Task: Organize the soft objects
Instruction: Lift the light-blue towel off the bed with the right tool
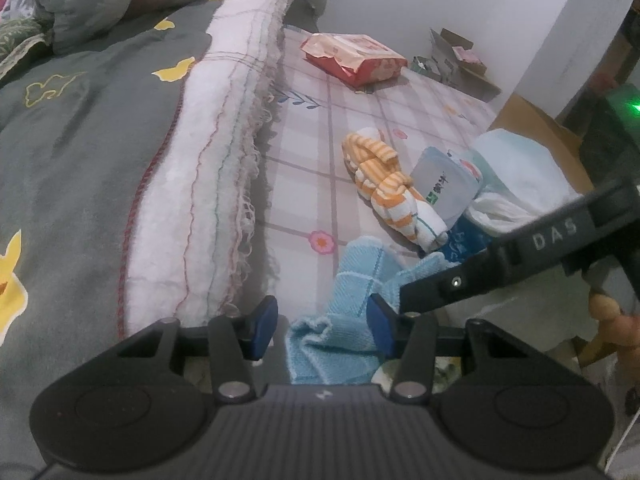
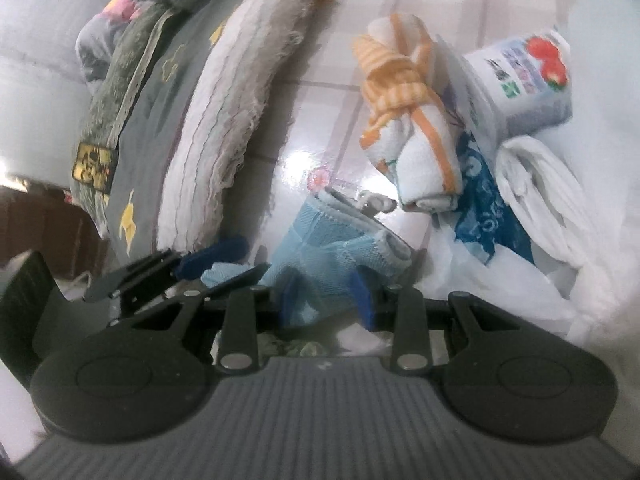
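Note:
A light blue towel (image 1: 340, 316) lies crumpled on the checked bed sheet (image 1: 312, 168). In the left wrist view my left gripper (image 1: 322, 328) straddles its near corner; the right blue pad touches the cloth and the left pad stands a little clear of it. My right gripper (image 1: 408, 296) reaches in from the right onto the same towel. The right wrist view shows the right gripper (image 2: 326, 298) shut on the bunched light blue towel (image 2: 320, 256), which fills the gap between its pads. The left gripper (image 2: 224, 266) sits just to the left, with a towel corner between its fingers.
A rolled orange-striped towel (image 1: 384, 184) lies beyond, beside a tissue pack (image 1: 444, 188) and white plastic bags (image 1: 516, 176). A white fringed blanket (image 1: 216, 160) and a grey quilt (image 1: 80, 140) fill the left. A red packet (image 1: 352, 56) and a cardboard box (image 1: 456, 56) lie far back.

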A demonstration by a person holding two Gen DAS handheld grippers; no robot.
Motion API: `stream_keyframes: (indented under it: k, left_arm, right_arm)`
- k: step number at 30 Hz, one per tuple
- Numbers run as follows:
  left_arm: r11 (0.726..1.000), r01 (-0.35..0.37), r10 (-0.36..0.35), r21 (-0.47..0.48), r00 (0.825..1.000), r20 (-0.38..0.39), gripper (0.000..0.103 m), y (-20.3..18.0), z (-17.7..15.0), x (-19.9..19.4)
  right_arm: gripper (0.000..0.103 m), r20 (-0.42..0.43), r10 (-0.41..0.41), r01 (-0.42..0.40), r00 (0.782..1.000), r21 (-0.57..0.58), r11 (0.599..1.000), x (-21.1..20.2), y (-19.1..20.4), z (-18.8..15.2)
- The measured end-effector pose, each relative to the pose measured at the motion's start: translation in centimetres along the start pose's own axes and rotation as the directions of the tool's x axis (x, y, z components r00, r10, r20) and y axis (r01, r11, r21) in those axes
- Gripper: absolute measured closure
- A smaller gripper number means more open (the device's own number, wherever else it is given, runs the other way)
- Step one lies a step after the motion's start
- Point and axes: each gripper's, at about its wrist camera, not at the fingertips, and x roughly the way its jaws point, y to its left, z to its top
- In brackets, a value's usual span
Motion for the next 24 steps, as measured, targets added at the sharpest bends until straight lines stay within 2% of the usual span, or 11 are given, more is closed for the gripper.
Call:
stream_keyframes:
  k: [5,12,15,17,19,21,24]
  left_arm:
    - [0.999,0.040,-0.040,-0.024,0.999,-0.004,0.054,0.6,0.2,-0.3]
    - [0.999,0.026,-0.025,-0.046,1.000,0.009,0.053,1.4,0.2,-0.9]
    - [0.995,0.055,-0.053,-0.081,0.998,0.028,0.047,2.0,0.3,-1.5]
    - [0.990,0.095,-0.091,-0.100,0.995,0.043,0.038,2.4,0.2,-1.9]
    - [0.986,0.130,-0.125,-0.104,0.991,0.054,0.034,2.3,0.2,-2.2]
    - [0.988,0.134,-0.131,-0.077,0.990,0.049,0.034,1.8,0.2,-2.2]
    - [0.993,0.105,-0.104,-0.044,0.994,0.025,0.035,0.9,0.0,-1.5]
  right_arm:
    - [0.073,0.006,0.009,-0.009,1.000,0.009,1.000,0.6,0.1,0.4]
    - [0.073,0.013,0.021,-0.020,1.000,-0.025,0.999,2.0,1.2,1.4]
    - [0.073,0.015,0.012,-0.012,1.000,-0.046,0.999,2.1,1.5,1.5]
    - [0.073,0.017,0.013,-0.012,1.000,-0.048,0.999,2.0,1.5,1.5]
    - [0.073,0.018,0.017,-0.017,1.000,-0.040,0.999,2.1,1.4,1.5]
    - [0.072,0.020,0.023,-0.022,1.000,-0.036,0.999,1.9,1.2,1.5]
    - [0.072,0.025,0.030,-0.029,0.999,-0.032,0.999,1.8,1.1,1.3]
